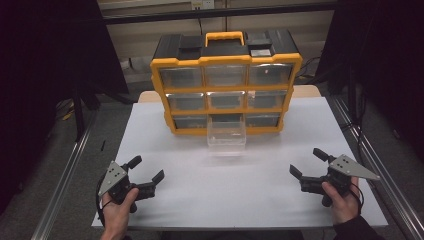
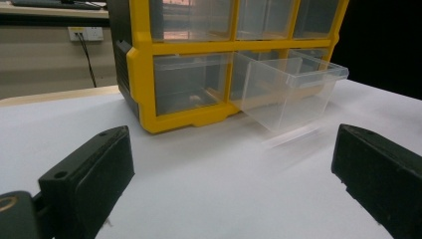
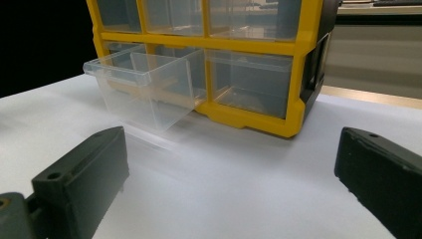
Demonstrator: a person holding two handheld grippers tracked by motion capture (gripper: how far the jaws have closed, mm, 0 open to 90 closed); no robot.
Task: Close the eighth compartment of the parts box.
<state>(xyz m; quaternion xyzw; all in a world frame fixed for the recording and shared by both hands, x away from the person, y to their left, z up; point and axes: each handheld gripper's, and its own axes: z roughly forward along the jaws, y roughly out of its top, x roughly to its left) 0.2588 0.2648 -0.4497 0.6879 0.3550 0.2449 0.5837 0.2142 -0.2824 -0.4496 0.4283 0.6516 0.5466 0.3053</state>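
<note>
A yellow and black drawer cabinet [image 1: 226, 82] with clear drawers stands at the back middle of the white table [image 1: 240, 195]. Its bottom middle drawer [image 1: 227, 135] is pulled out toward me; the same drawer [image 2: 288, 89] [image 3: 144, 89] sticks out in both gripper views. My left gripper [image 1: 146, 169] rests at the near left, held by a hand, jaws wide apart with nothing between them. My right gripper [image 1: 308, 162] rests at the near right, also held by a hand, jaws wide apart and empty. Both point toward the cabinet [image 2: 199, 59] [image 3: 239, 59].
Metal rails [image 1: 65, 175] run along both sides of the table. A dark curtain [image 1: 45, 60] hangs at the left and right. A wall socket [image 2: 85, 34] with a cable shows behind the cabinet. Bare white tabletop lies between the grippers and the drawer.
</note>
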